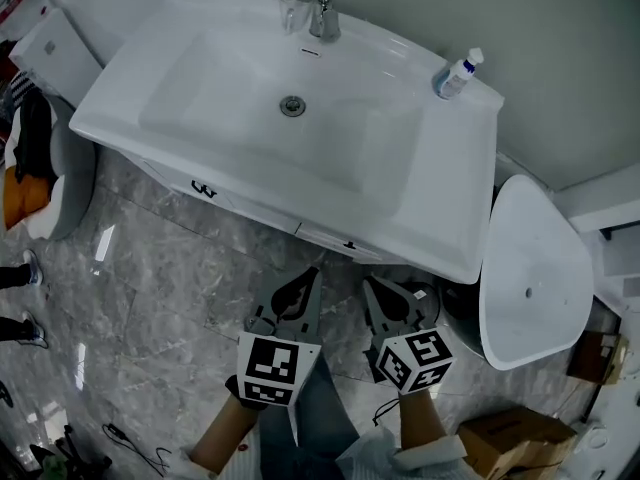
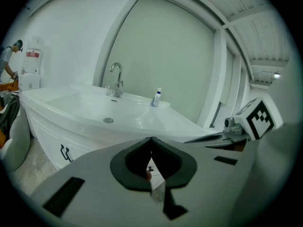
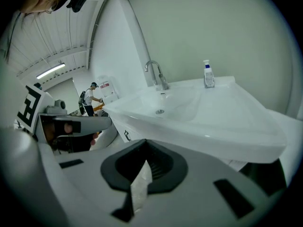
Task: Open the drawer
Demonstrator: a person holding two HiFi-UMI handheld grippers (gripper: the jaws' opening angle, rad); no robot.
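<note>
A white vanity with a basin (image 1: 290, 118) stands ahead of me. Under its front edge the drawer front (image 1: 322, 236) sits flush, with a small dark handle (image 1: 349, 244). Further left is a second black handle (image 1: 204, 189), seen too in the left gripper view (image 2: 65, 152) and the right gripper view (image 3: 127, 135). My left gripper (image 1: 310, 274) (image 2: 151, 139) hangs just in front of the drawer, jaws shut and holding nothing. My right gripper (image 1: 371, 284) (image 3: 144, 142) is beside it to the right, also shut and empty. Neither touches the vanity.
A chrome faucet (image 1: 322, 8) and a soap bottle (image 1: 458, 73) stand on the vanity top. A white basin-shaped fixture (image 1: 530, 268) stands close on the right, and a cardboard box (image 1: 510, 438) lies on the marble floor. A person (image 3: 89, 100) stands far off.
</note>
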